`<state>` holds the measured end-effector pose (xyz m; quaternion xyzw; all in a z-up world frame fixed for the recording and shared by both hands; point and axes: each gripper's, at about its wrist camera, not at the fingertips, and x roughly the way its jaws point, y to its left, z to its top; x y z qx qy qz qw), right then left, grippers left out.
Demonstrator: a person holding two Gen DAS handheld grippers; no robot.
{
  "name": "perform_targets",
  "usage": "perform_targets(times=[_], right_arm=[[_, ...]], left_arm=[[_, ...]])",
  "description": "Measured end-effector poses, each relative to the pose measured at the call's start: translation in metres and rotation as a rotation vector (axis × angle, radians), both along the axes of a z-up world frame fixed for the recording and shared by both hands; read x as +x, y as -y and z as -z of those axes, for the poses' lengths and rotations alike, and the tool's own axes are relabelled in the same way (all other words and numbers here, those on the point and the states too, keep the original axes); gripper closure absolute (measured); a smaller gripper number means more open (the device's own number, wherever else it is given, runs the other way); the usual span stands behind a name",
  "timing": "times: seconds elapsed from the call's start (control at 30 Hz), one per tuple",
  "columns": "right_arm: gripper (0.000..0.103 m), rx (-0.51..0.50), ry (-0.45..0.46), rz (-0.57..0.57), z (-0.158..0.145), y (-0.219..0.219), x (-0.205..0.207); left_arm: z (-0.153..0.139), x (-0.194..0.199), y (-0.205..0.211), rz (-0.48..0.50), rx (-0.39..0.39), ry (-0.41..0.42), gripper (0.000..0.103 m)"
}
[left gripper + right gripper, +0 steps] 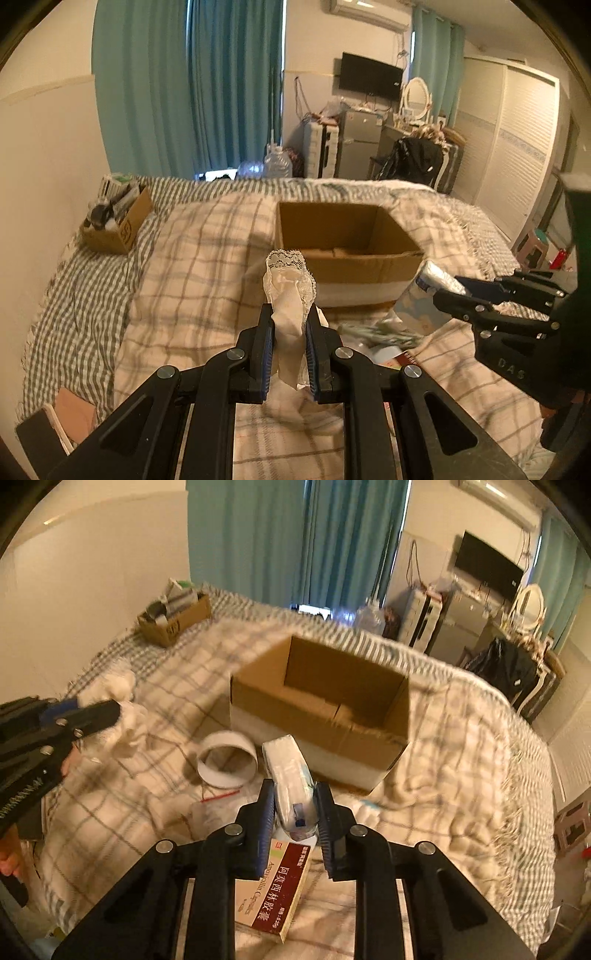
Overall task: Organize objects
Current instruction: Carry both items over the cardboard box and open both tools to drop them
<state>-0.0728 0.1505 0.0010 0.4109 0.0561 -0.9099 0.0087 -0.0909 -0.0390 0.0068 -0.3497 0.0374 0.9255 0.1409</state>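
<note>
Big cardboard box (343,240) sits open mid-bed, on the plaid blanket (192,258), lying toward the far edge; inside looks bare cardboard. Left gripper (290,332) is clenched on a white lace-trimmed cloth (290,291), lifted above the blanket on the near side of the box. Right gripper (295,808) is clamped on a white plastic-wrapped packet (290,775), also held up just before the box's near wall. Under the right gripper, on the blanket near the bed's near edge, lies a maroon-and-cream medicine carton (273,890) marked Amoxicillin Capsules. White tape roll (226,758) lies beside the box's near-left corner. Small cardboard box (118,221) stuffed w/ misc items sits at the far-left corner of the bed by the wall. Teal curtains (184,85) behind.
</note>
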Motion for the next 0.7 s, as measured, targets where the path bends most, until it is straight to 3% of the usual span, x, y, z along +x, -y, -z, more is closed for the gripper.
perform_targets(times=[0.4, 0.7], right_arm=[[0.082, 0.004, -0.196, 0.003, -0.109, -0.014, 0.012], [0.082, -0.034, -0.216, 0.037, -0.131, -0.044, -0.039]], left_arm=[[-0.069, -0.008, -0.037, 0.092, -0.016, -0.121, 0.087], [-0.078, -0.071, -0.063, 0.098, -0.015, -0.081, 0.087]])
